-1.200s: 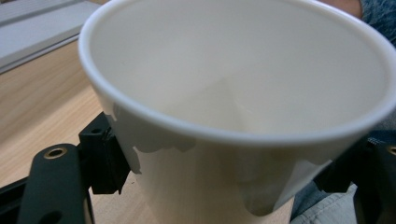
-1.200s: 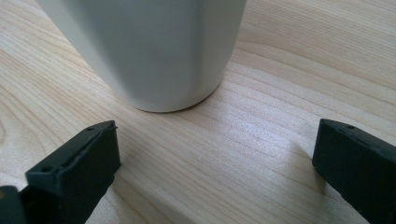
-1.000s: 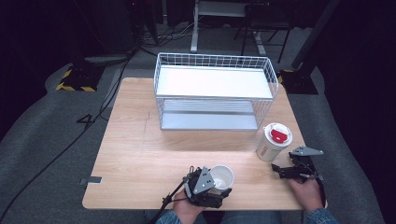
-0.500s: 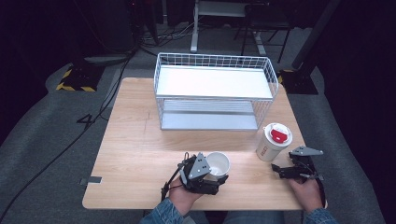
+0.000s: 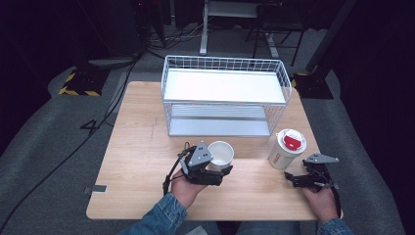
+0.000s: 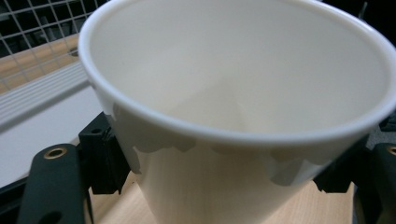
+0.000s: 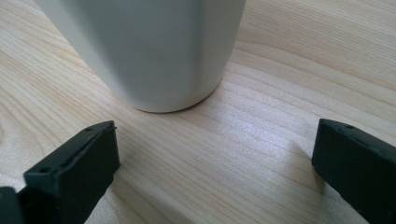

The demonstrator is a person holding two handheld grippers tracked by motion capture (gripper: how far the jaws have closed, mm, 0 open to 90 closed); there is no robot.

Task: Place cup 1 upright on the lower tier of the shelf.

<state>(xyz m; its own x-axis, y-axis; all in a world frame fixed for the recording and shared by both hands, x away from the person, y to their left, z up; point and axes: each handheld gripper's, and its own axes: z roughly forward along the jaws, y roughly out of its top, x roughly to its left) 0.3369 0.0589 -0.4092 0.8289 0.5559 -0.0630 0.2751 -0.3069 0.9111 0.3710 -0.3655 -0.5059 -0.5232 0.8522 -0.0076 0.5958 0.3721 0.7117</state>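
the left gripper point(image 5: 219, 169), fingers clamped on the open paper cup point(image 5: 220, 153), has carried it nearer the wire basket point(image 5: 222, 66), suggesting a placement there, while the right gripper point(image 5: 298, 179) waits, fingers wide, beside the lidded cup point(image 5: 286, 148).

The white wire rack point(image 5: 222, 95) blocks the whole back middle of the wooden table point(image 5: 137, 161), so the bare wood down the left side is the widest way through. Between the open white cup point(image 5: 220, 154) and the lidded cup point(image 5: 286, 148) lies a clear lane. The right gripper point(image 5: 292, 178) sits near the lidded cup, jaws spread, bare wood between them.
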